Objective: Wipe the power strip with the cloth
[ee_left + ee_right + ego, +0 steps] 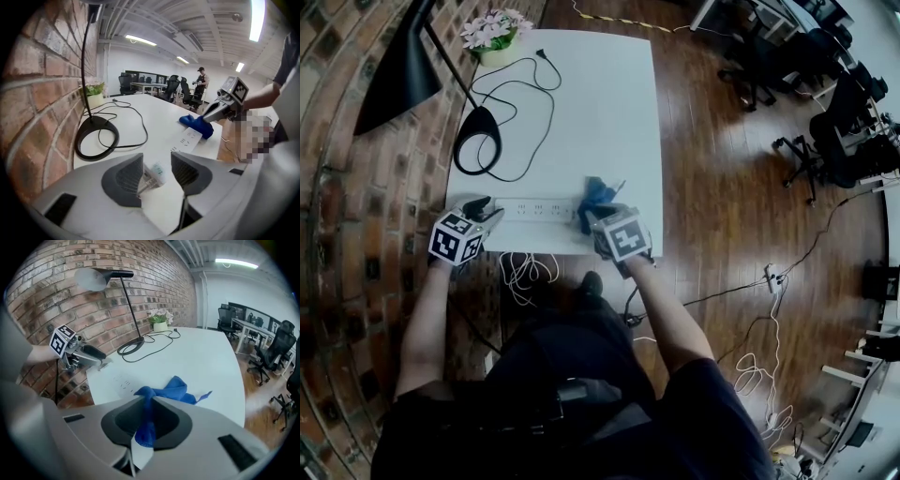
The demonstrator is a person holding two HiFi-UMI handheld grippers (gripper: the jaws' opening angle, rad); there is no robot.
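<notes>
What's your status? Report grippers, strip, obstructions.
Left gripper open, power strip's end between its jaws. Right gripper shut on blue cloth at the strip's other end. Lamp cord lies beyond, not touching it.

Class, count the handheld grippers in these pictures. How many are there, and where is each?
2. The left gripper is at the power strip's left end, jaws apart. The right gripper is at its right end, shut on the blue cloth. None seems hidden.
</notes>
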